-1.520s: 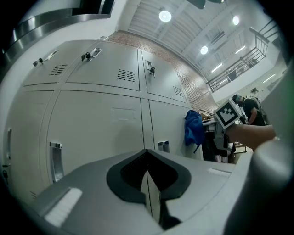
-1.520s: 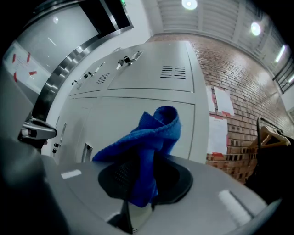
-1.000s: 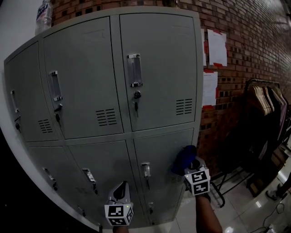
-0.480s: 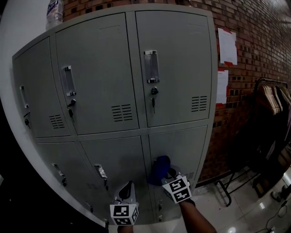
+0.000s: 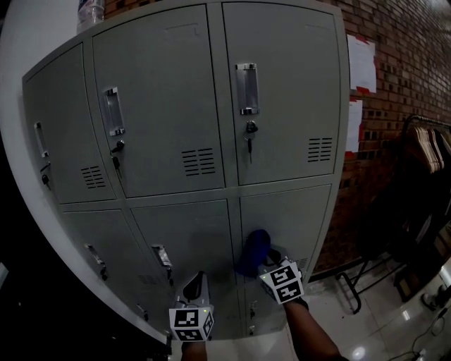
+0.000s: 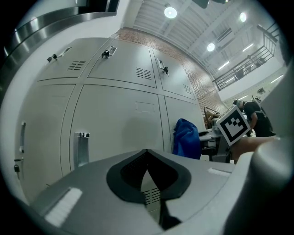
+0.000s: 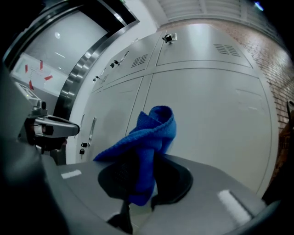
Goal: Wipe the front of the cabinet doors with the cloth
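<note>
A grey metal locker cabinet [image 5: 282, 106] fills the head view, with upper and lower doors. My right gripper [image 5: 266, 259] is shut on a bunched blue cloth [image 5: 254, 250], which rests against the lower right door [image 5: 296, 218] near that door's left edge. In the right gripper view the cloth [image 7: 149, 133] stands up from between the jaws of the right gripper [image 7: 148, 161]. My left gripper [image 5: 196, 280] hangs lower left of the cloth, a little off the lower middle door [image 5: 190, 233], shut with nothing in it. The left gripper view shows its jaws [image 6: 147, 153] closed, the cloth [image 6: 186, 137] to the right.
Handles and keyed locks stick out from the doors, such as one handle [image 5: 246, 88] on the upper right door. A bottle [image 5: 90, 10] stands on the cabinet top. A brick wall [image 5: 394, 42] with papers [image 5: 361, 63] and a rack of hangers [image 5: 423, 151] are at the right, over a glossy floor.
The right gripper carried the cloth leftward across the lower right door, from its right side to its left edge. The left gripper stayed low in front of the lower middle door.
</note>
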